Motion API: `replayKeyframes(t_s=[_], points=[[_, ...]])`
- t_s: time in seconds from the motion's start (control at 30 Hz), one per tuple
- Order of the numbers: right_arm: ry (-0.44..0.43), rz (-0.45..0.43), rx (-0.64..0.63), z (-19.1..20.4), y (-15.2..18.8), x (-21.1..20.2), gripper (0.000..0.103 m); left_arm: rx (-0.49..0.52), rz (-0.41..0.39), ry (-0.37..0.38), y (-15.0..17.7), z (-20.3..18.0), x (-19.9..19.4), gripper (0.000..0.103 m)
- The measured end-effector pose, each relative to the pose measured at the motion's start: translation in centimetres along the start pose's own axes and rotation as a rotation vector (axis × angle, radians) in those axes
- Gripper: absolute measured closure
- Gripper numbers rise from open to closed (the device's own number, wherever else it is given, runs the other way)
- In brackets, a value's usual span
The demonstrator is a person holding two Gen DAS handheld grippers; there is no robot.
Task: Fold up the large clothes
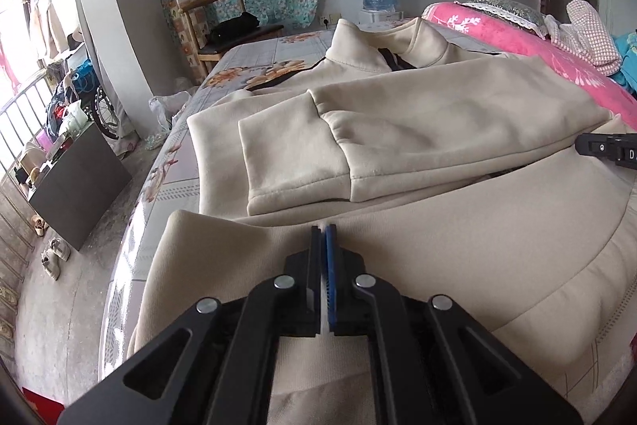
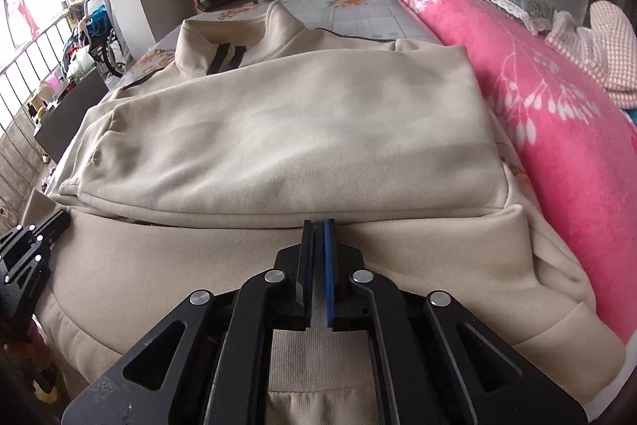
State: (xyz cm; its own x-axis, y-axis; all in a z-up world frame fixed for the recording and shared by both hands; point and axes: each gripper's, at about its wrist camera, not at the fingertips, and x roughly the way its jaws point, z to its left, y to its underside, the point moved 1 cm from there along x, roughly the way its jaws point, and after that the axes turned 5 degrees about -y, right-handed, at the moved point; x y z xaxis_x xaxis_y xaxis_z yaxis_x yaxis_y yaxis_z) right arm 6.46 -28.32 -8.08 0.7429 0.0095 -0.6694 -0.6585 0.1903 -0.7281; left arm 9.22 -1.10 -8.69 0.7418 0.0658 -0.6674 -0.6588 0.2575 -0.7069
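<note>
- Sweatshirt [image 1: 418,130], cream, lies on the bed [image 1: 270,50], sleeves folded across its chest, hem nearest us.
- Our left claw [image 1: 323,232] pinches the hem shut.
- Our right claw [image 2: 317,226] grips hem barely; cloth may slip, skewing our fold.

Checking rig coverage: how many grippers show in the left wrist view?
2. The left gripper sits bottom centre over the beige jacket; the right gripper pokes in at the right edge, mostly cut off.
</note>
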Motion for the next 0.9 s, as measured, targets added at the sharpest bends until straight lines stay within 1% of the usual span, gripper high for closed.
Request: replayKeyframes(t_s=[0.1, 0.17, 0.23, 0.3, 0.33, 0.4, 0.47, 0.5, 0.53, 0.57, 0.6, 0.67, 0.73, 0.8, 0.83, 0.87, 0.9], points=[[0.007, -0.052, -0.008, -0.1, -0.2, -2.5, 0.084, 0.003, 0.002, -0.002, -0.1, 0.0, 0.0, 0.101], [-0.023, -0.095, -0.046, 0.8, -0.3, -4.5, 0.084, 0.001, 0.003, 0.001, -0.1, 0.0, 0.0, 0.101], [-0.096, -0.102, -0.095, 2.5, -0.1, -5.7, 0.084, 0.0, 0.005, 0.003, -0.1, 0.0, 0.1, 0.101], [-0.213, -0.053, -0.149, 5.1, 0.4, -5.5, 0.085, -0.001, 0.006, 0.003, -0.1, 0.0, 0.1, 0.101], [-0.258, -0.028, -0.18, 6.5, 0.8, -5.0, 0.086, -0.003, 0.007, 0.003, -0.1, 0.0, 0.1, 0.101], [-0.299, 0.025, -0.255, 9.3, 1.5, -3.6, 0.091, -0.009, 0.01, 0.009, -0.1, 0.1, 0.2, 0.101], [-0.325, 0.06, -0.313, 11.5, 2.0, -2.1, 0.094, -0.023, 0.017, 0.023, -0.1, 0.3, 0.2, 0.1], [-0.334, 0.084, -0.327, 12.3, 2.2, -1.0, 0.096, -0.033, 0.022, 0.034, -0.2, 0.5, 0.2, 0.1], [-0.314, 0.108, -0.344, 12.8, 2.5, 0.2, 0.098, -0.043, 0.027, 0.049, -0.2, 0.8, 0.2, 0.1], [-0.305, 0.095, -0.366, 13.2, 2.7, 0.7, 0.098, -0.06, 0.035, 0.074, -0.2, 1.2, 0.1, 0.098], [-0.302, 0.086, -0.38, 13.5, 2.7, 0.9, 0.098, -0.092, 0.043, 0.114, -0.2, 2.0, -0.2, 0.098], [-0.295, 0.094, -0.381, 13.7, 2.5, 0.9, 0.099, -0.159, 0.025, 0.184, 0.1, 3.8, -1.6, 0.098], [-0.298, 0.09, -0.384, 13.5, 2.6, 0.9, 0.099, -0.183, 0.018, 0.171, 0.9, 5.5, -2.4, 0.098], [-0.314, 0.094, -0.36, 13.1, 2.5, 0.9, 0.099, -0.205, 0.065, 0.113, 2.2, 7.2, -1.9, 0.098], [-0.324, 0.098, -0.347, 12.9, 2.4, 1.0, 0.099, -0.223, 0.084, 0.099, 3.0, 8.1, -1.4, 0.098], [-0.331, 0.101, -0.338, 12.7, 2.4, 1.1, 0.099, -0.255, 0.098, 0.098, 3.7, 9.2, -1.1, 0.1], [-0.336, 0.102, -0.333, 12.7, 2.3, 1.1, 0.099, -0.289, 0.086, 0.124, 4.1, 10.2, -1.3, 0.1]])
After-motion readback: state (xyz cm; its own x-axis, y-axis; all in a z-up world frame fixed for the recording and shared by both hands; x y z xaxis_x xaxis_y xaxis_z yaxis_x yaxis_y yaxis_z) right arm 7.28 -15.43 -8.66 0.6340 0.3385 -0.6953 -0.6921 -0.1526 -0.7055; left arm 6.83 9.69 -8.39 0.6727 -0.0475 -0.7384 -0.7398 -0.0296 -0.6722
